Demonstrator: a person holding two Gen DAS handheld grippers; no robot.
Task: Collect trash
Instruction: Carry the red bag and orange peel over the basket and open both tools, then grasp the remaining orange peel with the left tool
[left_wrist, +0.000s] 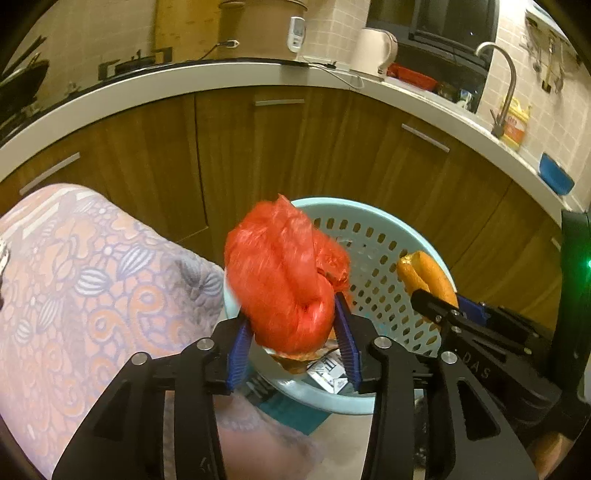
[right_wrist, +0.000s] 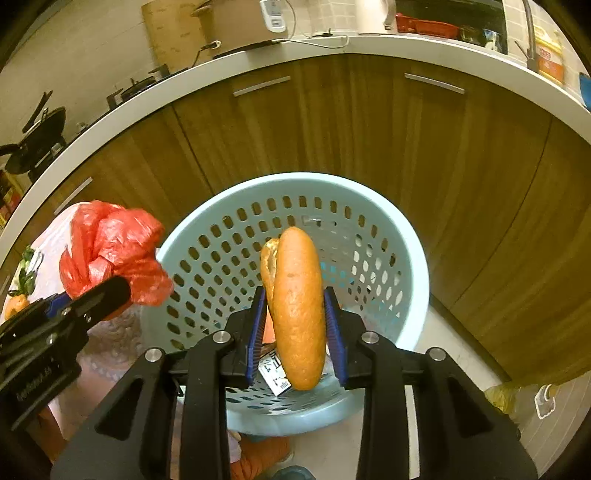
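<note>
A crumpled red plastic bag (left_wrist: 280, 273) fills the gap between the blue pads of my left gripper (left_wrist: 291, 314), which touch it on both sides. It hangs over the near rim of a pale blue perforated basket (left_wrist: 369, 206). In the right wrist view a long bread roll (right_wrist: 299, 306) stands upright between the pads of my right gripper (right_wrist: 295, 291) above the same basket (right_wrist: 295, 177). A thin gap shows on the roll's left side, so the pads do not press it. Paper packaging (right_wrist: 275, 373) lies in the basket's bottom. The red bag (right_wrist: 110, 251) is at the left.
Wooden cabinet doors (left_wrist: 288, 155) and a white countertop (left_wrist: 184, 81) curve behind the basket. A patterned cloth (left_wrist: 74, 277) covers a surface at the left. A clear plastic bottle (right_wrist: 517, 398) lies on the floor at the right. A kettle (left_wrist: 373, 48) and a tap (left_wrist: 506, 85) stand on the counter.
</note>
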